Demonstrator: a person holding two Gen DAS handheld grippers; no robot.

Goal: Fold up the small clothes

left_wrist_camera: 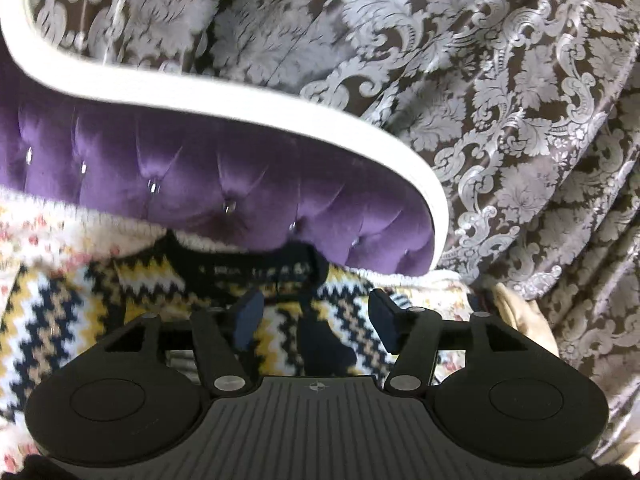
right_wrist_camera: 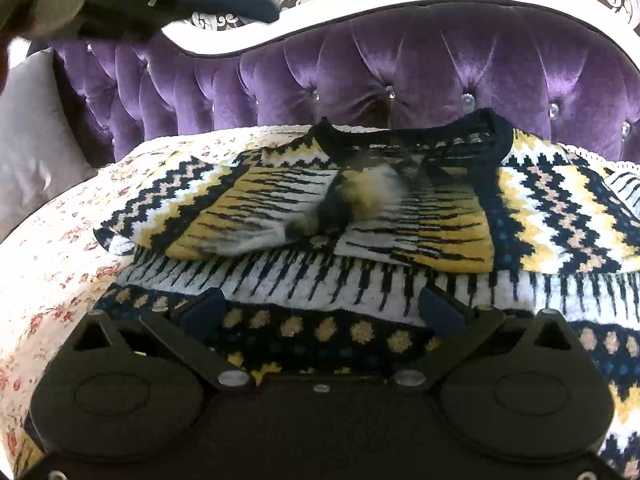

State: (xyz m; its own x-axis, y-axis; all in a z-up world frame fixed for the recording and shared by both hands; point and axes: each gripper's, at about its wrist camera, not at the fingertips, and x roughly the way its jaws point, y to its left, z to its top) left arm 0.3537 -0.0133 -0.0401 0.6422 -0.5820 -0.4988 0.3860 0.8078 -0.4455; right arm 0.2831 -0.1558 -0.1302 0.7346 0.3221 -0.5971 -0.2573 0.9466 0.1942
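Because the sweater point(right_wrist_camera: 360, 216) lies on the bed point(right_wrist_camera: 60, 264) with its collar toward the purple headboard point(right_wrist_camera: 400, 68) and both sleeves folded over its chest, we judge the bottom hem comes next; our right claw point(right_wrist_camera: 324, 312) hovers wide open above that hem, gripping nothing; our left claw point(left_wrist_camera: 316, 320) hangs open and empty near the collar.

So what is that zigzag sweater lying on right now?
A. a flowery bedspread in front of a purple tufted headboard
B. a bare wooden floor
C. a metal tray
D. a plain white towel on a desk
A: the right wrist view shows the zigzag sweater spread on a floral bedspread, with the purple buttoned headboard rising right behind its collar.
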